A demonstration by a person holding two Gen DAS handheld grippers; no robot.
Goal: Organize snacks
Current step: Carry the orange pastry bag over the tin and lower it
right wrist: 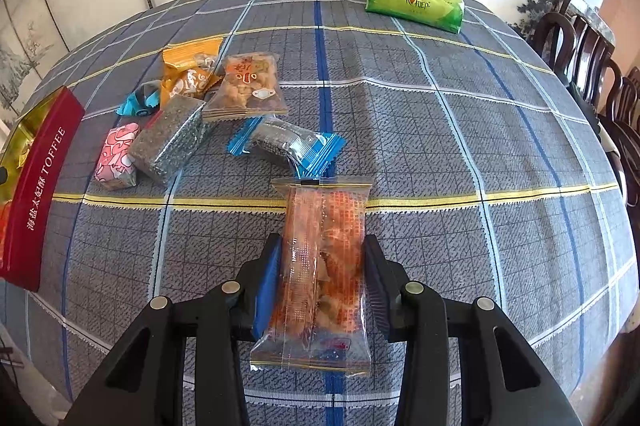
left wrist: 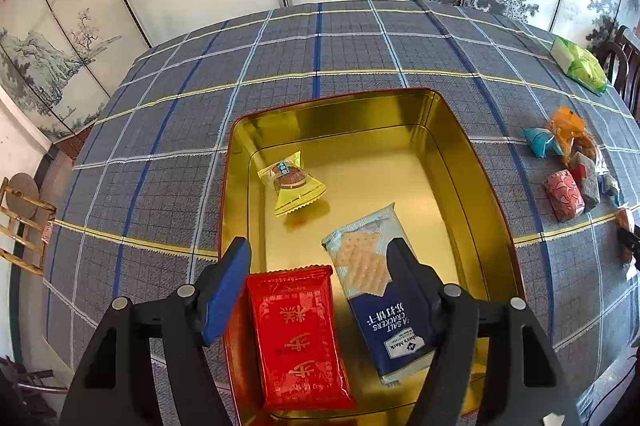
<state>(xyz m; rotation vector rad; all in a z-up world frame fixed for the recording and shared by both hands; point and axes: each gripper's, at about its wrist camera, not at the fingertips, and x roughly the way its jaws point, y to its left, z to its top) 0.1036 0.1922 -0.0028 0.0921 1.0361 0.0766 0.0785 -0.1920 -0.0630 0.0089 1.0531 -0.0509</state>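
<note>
A gold tin (left wrist: 440, 114) lies open on the checked tablecloth. Inside it are a yellow wrapped sweet (left wrist: 292, 182), a blue cracker pack (left wrist: 372, 290) and a red packet (left wrist: 300, 338). My left gripper (left wrist: 318, 250) hangs open above the tin's near end. The red packet lies flat beneath its jaws, and neither pad touches it. My right gripper (right wrist: 322, 242) is shut on a long clear packet of orange snack (right wrist: 324, 258), both pads pressing its sides just above the cloth. The tin's red wall (right wrist: 40, 186), marked TOFFEE, shows at the left edge of the right wrist view.
Several loose snacks lie left of my right gripper: an orange packet (right wrist: 188, 70), a fried-snack bag (right wrist: 248, 86), a silver bar (right wrist: 168, 138), a pink sweet (right wrist: 116, 154) and a blue-ended wrapper (right wrist: 284, 142). A green pack (right wrist: 416, 0) sits at the far edge. Dark chairs (right wrist: 592, 66) line the right.
</note>
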